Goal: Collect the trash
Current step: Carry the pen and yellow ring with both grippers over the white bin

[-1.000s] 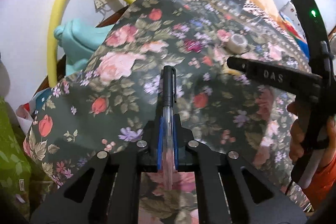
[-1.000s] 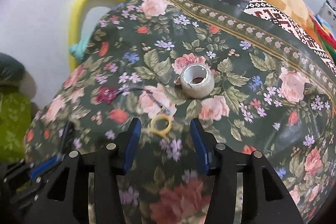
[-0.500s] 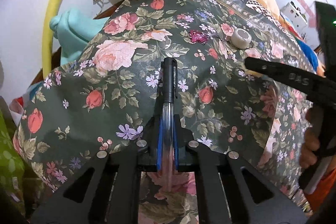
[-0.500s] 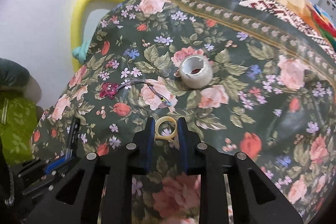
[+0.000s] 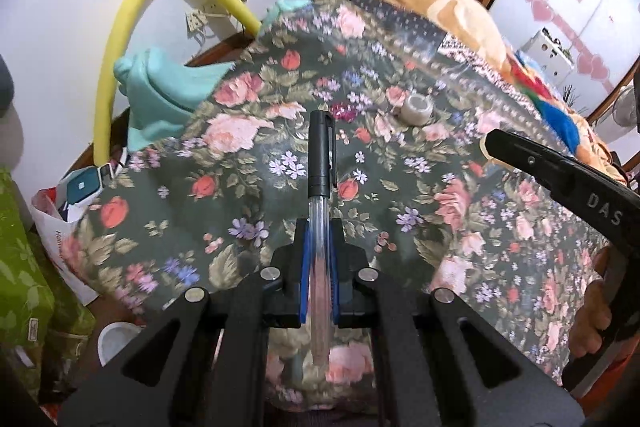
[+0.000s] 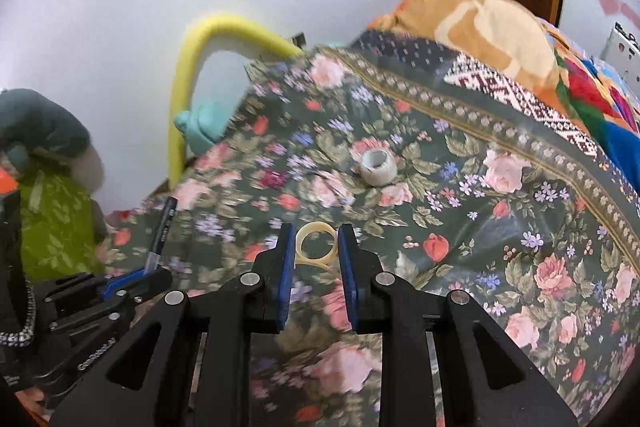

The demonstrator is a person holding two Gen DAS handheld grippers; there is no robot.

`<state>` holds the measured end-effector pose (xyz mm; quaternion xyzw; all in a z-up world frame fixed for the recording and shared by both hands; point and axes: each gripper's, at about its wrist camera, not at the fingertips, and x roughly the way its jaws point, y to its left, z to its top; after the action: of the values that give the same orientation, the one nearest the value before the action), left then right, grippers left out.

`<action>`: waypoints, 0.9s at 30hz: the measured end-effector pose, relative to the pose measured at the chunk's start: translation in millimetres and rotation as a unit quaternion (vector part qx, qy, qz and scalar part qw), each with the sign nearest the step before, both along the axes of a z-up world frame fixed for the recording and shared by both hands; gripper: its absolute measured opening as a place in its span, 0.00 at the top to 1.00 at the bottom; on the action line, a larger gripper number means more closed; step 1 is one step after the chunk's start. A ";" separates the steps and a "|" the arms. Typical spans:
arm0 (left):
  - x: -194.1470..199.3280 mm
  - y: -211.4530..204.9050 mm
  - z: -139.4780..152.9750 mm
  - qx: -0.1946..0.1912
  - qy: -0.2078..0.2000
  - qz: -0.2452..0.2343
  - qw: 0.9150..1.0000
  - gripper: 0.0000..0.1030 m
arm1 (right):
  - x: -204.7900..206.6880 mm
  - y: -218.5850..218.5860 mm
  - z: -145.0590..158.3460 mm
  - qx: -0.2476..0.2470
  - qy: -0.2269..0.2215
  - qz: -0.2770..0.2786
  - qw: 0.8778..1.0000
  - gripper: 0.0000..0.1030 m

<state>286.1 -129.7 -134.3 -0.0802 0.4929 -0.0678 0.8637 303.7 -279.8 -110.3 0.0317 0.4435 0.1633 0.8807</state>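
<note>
Floral bedspread point(image 5: 248, 163), with a tape roll point(image 5: 417, 105) lying at 1 o'clock of the pen tip. Left gripper point(image 5: 319, 227), jaws clamped on a pen point(image 5: 321, 163), long axis along the fingers, black cap toward 12 o'clock. Right gripper point(image 6: 316, 247), jaws pinching an upright yellowish rubber ring point(image 6: 316, 246), clear of the cloth.

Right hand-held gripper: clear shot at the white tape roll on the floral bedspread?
Probably not yet. The path over the floral bedspread to the white tape roll looks clear, but the right hand-held gripper is shut on a yellowish rubber band and must drop that first.
</note>
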 end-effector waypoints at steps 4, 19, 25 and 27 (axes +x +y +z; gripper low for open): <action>-19.9 11.2 19.3 0.003 -0.016 0.012 1.000 0.93 | -20.5 11.5 24.0 0.006 -0.027 0.013 1.000 0.81; -115.8 92.5 55.3 0.030 -0.049 0.078 0.995 0.93 | -93.2 102.6 58.7 0.011 -0.063 0.091 0.994 0.81; -159.6 142.9 51.6 0.027 -0.046 0.123 0.991 0.93 | -123.0 154.0 60.5 0.004 -0.069 0.142 0.987 0.81; -174.0 159.6 45.9 0.029 -0.040 0.136 0.990 0.93 | -132.6 172.1 59.0 0.003 -0.067 0.158 0.985 0.81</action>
<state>112.2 29.9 -88.4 -0.1186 0.4445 0.0612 0.8858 171.2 -107.7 -51.3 -0.0468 0.3821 0.3038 0.8715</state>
